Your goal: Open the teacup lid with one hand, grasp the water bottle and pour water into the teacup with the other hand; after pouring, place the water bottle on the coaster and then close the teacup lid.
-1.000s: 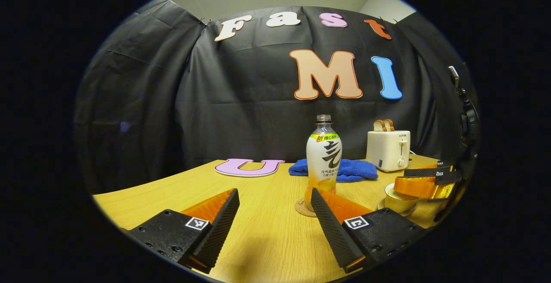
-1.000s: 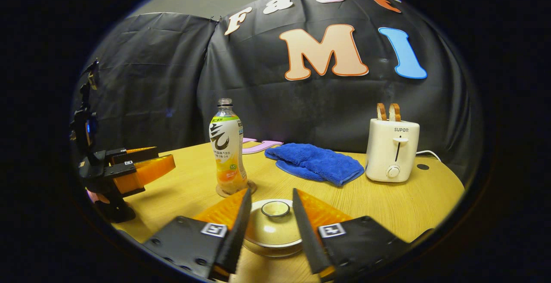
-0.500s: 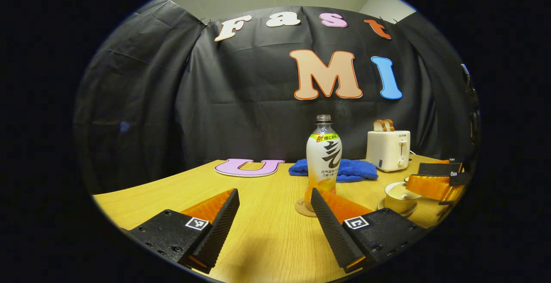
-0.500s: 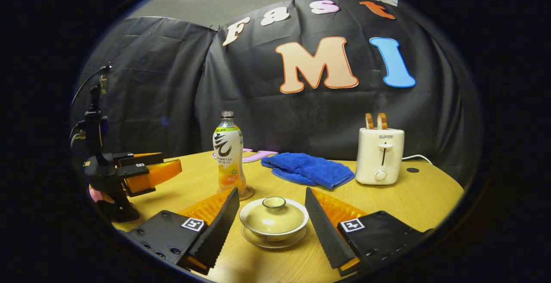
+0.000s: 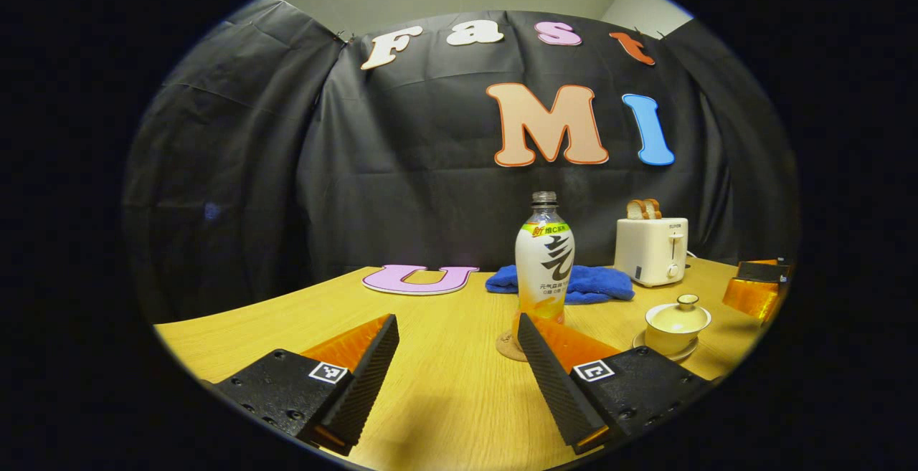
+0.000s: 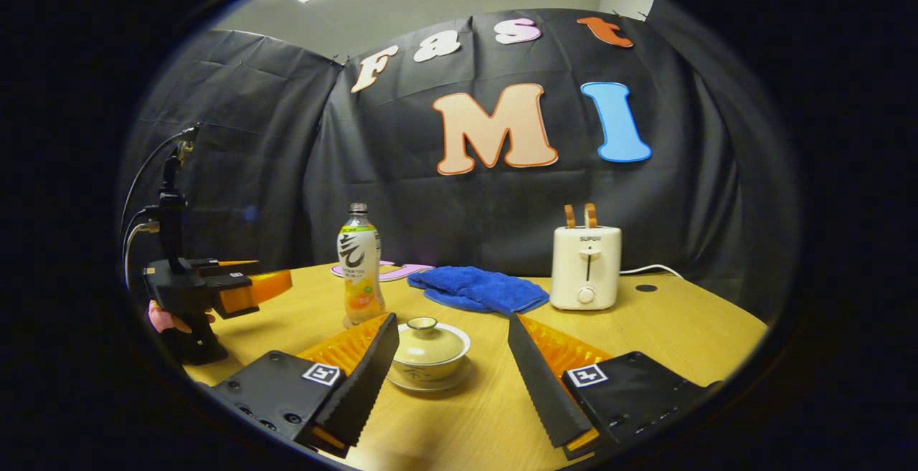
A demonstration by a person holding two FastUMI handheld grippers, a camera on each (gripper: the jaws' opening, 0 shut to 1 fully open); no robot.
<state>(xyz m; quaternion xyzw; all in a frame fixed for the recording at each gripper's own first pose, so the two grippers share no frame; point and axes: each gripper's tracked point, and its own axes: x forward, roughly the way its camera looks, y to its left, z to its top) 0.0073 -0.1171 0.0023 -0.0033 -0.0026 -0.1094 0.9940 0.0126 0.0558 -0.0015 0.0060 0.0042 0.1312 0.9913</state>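
Note:
The water bottle (image 5: pixel 544 259) stands upright on a round cork coaster (image 5: pixel 508 346) on the wooden table. To its right sits the cream teacup (image 5: pixel 677 325) on its saucer, with the lid on. My left gripper (image 5: pixel 459 356) is open, close in front of the bottle, holding nothing. In the right gripper view the lidded teacup (image 6: pixel 429 355) sits just beyond my open right gripper (image 6: pixel 452 363), nearer its left finger. The bottle (image 6: pixel 358 267) stands behind it. The left gripper (image 6: pixel 247 288) shows at the left, held by a hand.
A blue cloth (image 6: pixel 473 289) lies behind the cup. A white toaster (image 6: pixel 586 267) with two bread slices stands at the back right, its cord trailing right. A pink cutout letter (image 5: pixel 419 279) lies flat at the back left. The table edge (image 5: pixel 215 313) curves at left.
My right gripper opened, letting go of the lid on the cup, and drew back toward me and to the right. The left gripper stayed nearly still.

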